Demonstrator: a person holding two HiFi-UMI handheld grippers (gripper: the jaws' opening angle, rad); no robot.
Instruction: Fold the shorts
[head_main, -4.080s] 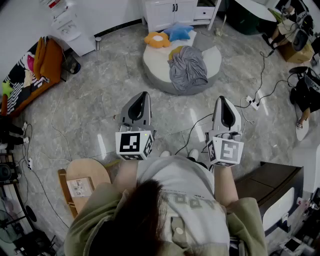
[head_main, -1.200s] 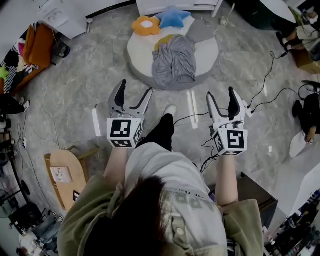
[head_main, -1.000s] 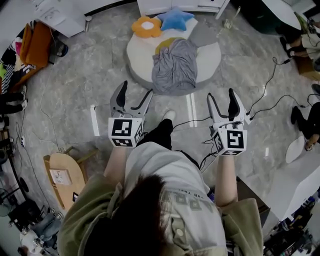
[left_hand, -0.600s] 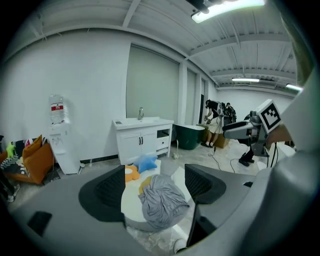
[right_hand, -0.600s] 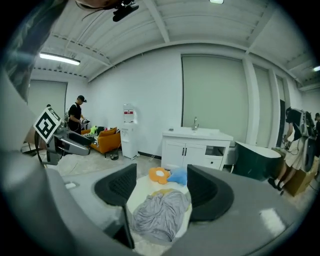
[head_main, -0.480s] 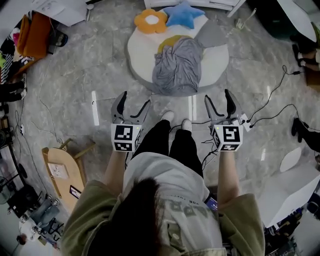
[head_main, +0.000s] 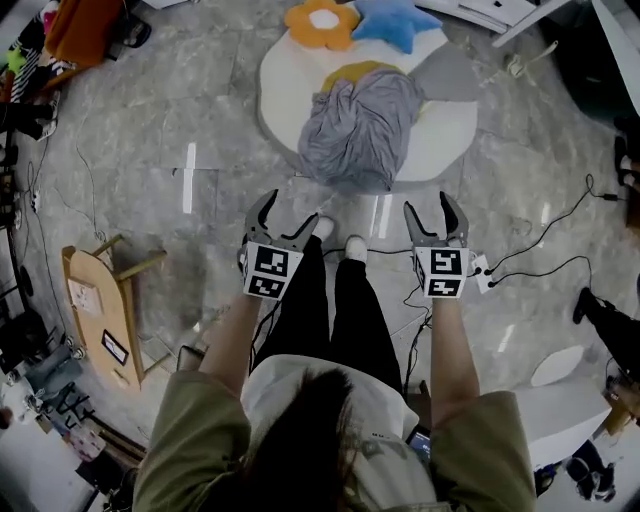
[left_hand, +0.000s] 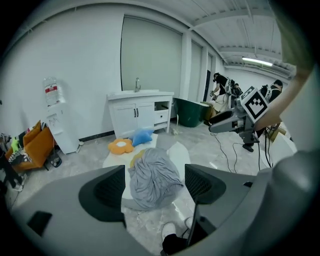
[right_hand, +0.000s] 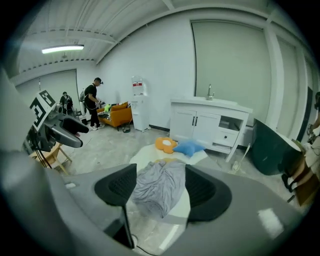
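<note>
Cushions, furniture and cables on a grey marble floor (head_main: 150, 120)

An orange flower-shaped cushion (head_main: 322, 22) and a blue star-shaped cushion (head_main: 397, 22) lie side by side at the far edge of a round white floor mat (head_main: 452, 130). A small wooden stool (head_main: 95, 310) stands well to the left, black cables (head_main: 540, 265) trail at right, and a white sink cabinet (right_hand: 210, 120) stands beyond.

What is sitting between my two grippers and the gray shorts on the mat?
Nothing visible. Only bare floor separates the open left gripper and right gripper from the gray shorts heaped on the white mat. The person's shoes sit between the grippers, short of the mat.
</note>
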